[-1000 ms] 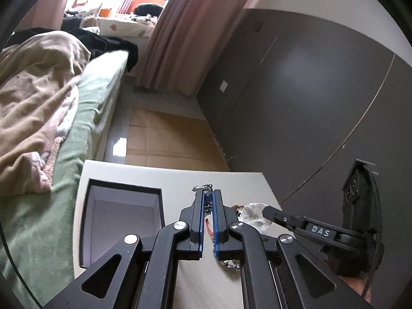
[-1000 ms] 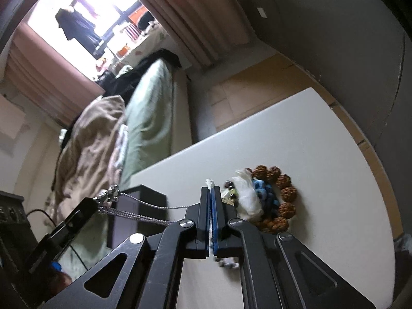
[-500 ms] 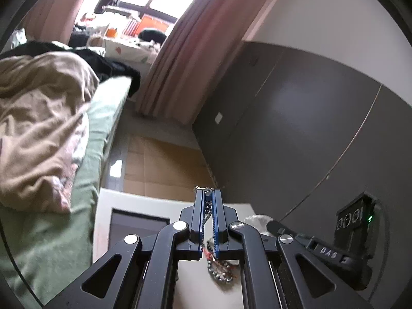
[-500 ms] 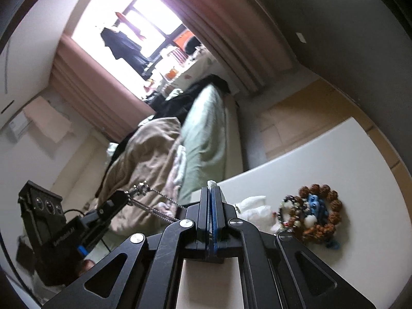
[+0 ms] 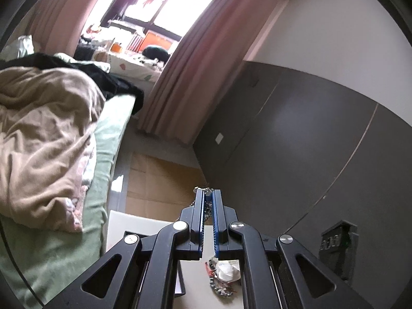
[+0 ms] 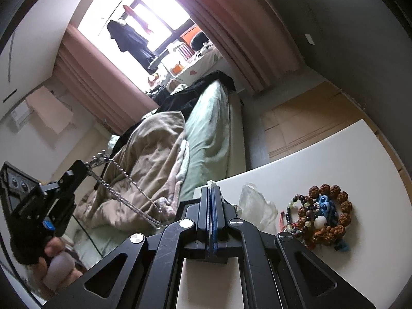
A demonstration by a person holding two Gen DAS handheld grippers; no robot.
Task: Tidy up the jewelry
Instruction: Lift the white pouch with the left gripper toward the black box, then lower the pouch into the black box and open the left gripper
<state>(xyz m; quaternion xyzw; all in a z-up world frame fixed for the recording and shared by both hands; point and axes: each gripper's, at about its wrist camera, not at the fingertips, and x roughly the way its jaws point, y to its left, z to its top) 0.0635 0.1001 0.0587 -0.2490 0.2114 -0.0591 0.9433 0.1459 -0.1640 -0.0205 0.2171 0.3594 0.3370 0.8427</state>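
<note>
A silver chain [image 6: 121, 180] hangs in the air, strung between my two grippers. My left gripper [image 5: 207, 192] is shut on its clasp end, and links show between the blue pads [image 5: 217, 213]. The right wrist view has that gripper [image 6: 77, 170] at far left, held by a hand [image 6: 55, 260]. From there the chain sags toward my right gripper [image 6: 211, 184], which is shut, with a small pale bit at its tip. Below, a heap of bead bracelets [image 6: 322, 216] and a clear plastic bag [image 6: 255, 206] lie on the white table [image 6: 334, 154].
A dark open box [image 5: 180, 289] on the table is mostly hidden under my left gripper. Left of the table stands a bed with a green sheet [image 5: 110, 134] and a beige blanket [image 5: 43, 141]. A dark grey wall [image 5: 283, 141] runs along the right.
Both grippers have risen and tilted upward, still shut. The chain hangs higher and slacker between them, and the table, box and bracelets have slid toward the bottom of both views.
</note>
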